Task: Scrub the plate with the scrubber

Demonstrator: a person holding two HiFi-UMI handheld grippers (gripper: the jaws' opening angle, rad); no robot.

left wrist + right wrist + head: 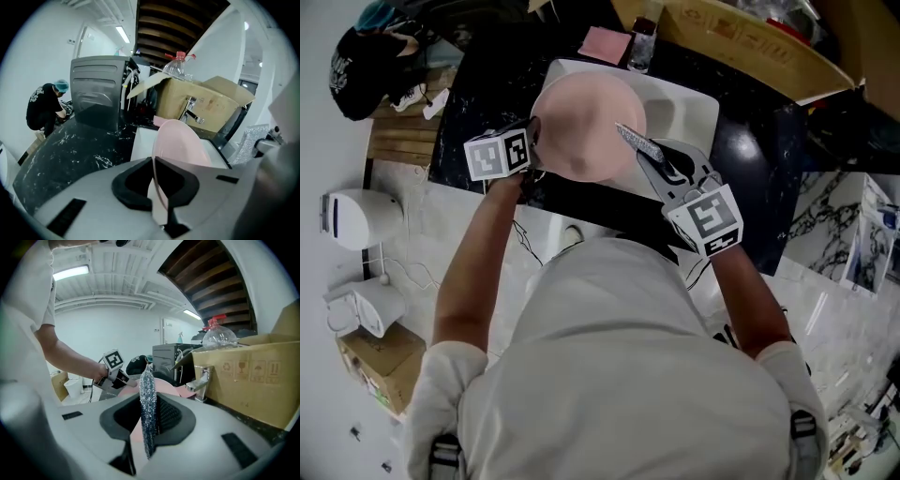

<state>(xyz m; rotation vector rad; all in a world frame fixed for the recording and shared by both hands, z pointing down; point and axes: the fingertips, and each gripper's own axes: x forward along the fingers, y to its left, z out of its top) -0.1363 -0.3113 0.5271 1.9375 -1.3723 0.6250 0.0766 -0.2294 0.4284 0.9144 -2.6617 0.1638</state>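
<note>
In the head view I hold a pale pink plate (586, 127) tilted over the white sink (694, 108). My left gripper (534, 131) is shut on the plate's left rim; in the left gripper view that plate (180, 140) stands edge-on between the pads of the left gripper (157, 187). A silver mesh scrubber (637, 142) sticks out of my right gripper (654, 159), which is shut on it, and its tip lies against the plate's right side. From the right gripper view the scrubber (147, 404) hangs upright between the jaws, with the plate (164, 383) just behind it.
A cardboard box (750, 47) stands behind the sink, with a clear bottle (642, 45) and a pink cloth (605, 44) beside it. A chrome faucet (201, 380) rises at the sink's back. Black marble counter (487, 75) lies to the left. A person (44, 110) crouches far left.
</note>
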